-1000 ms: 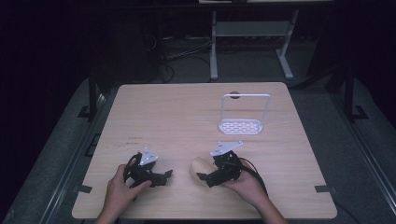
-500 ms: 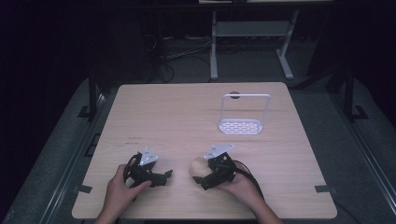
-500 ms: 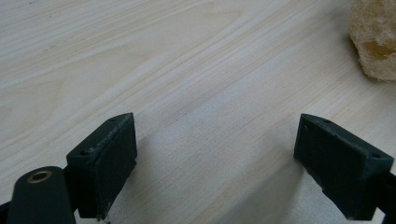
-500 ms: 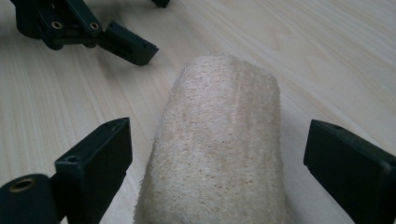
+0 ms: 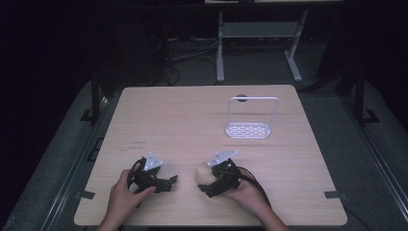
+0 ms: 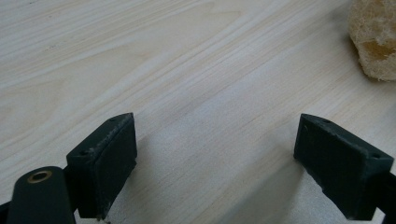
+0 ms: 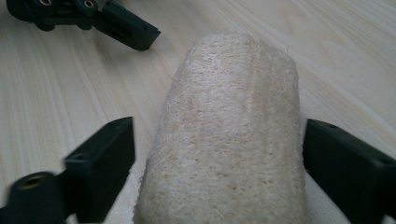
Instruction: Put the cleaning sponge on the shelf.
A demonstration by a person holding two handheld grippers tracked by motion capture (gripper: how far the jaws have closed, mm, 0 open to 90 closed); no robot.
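— Where is the loofah (image 7: 229, 135) seen?
— On the table (image 5: 192, 115), near its front edge, between the jaws of the right gripper (image 5: 208, 182); the right jaw is touching it, the left stands just beside it.
— And the left gripper (image 6: 224, 158)?
— Spread wide over bare wood, with nothing held; the loofah is seen off to its right.
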